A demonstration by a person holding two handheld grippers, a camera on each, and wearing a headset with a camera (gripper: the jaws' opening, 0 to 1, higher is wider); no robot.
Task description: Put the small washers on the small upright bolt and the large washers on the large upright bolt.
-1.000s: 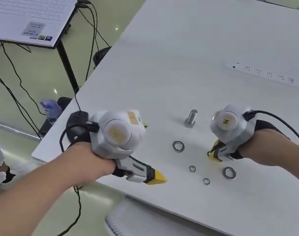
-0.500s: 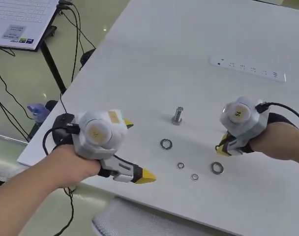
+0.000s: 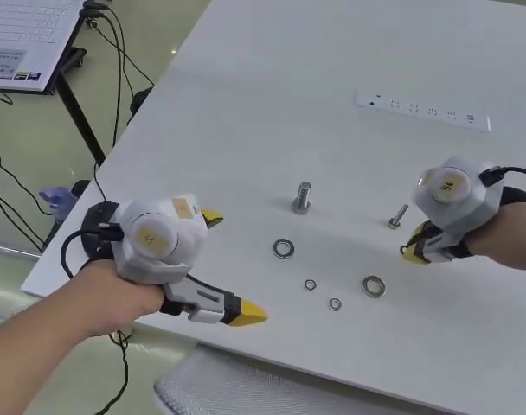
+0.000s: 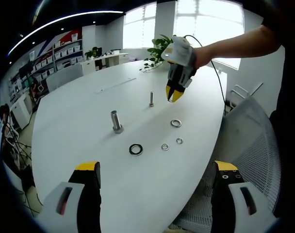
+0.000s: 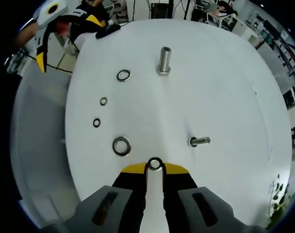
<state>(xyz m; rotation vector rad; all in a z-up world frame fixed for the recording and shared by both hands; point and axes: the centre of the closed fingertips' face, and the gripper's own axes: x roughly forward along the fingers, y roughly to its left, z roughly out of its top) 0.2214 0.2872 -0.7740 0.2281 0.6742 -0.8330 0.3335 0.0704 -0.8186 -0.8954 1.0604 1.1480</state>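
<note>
faintly, unreadable label [image 3: 451,182] atop right tool [image 3: 410,252]

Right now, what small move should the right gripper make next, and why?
Probably shift the right gripper sideways until it is over the small upright bolt, then lower. Its jaws are shut on a washer that looks small, though its size is hard to judge. The bolt stands bare just beside the tips, so a short move should line them up.

Right gripper [image 3: 413,253] farther from large bolt [image 3: 302,198], small bolt [image 3: 398,216] newly uncovered.
</note>
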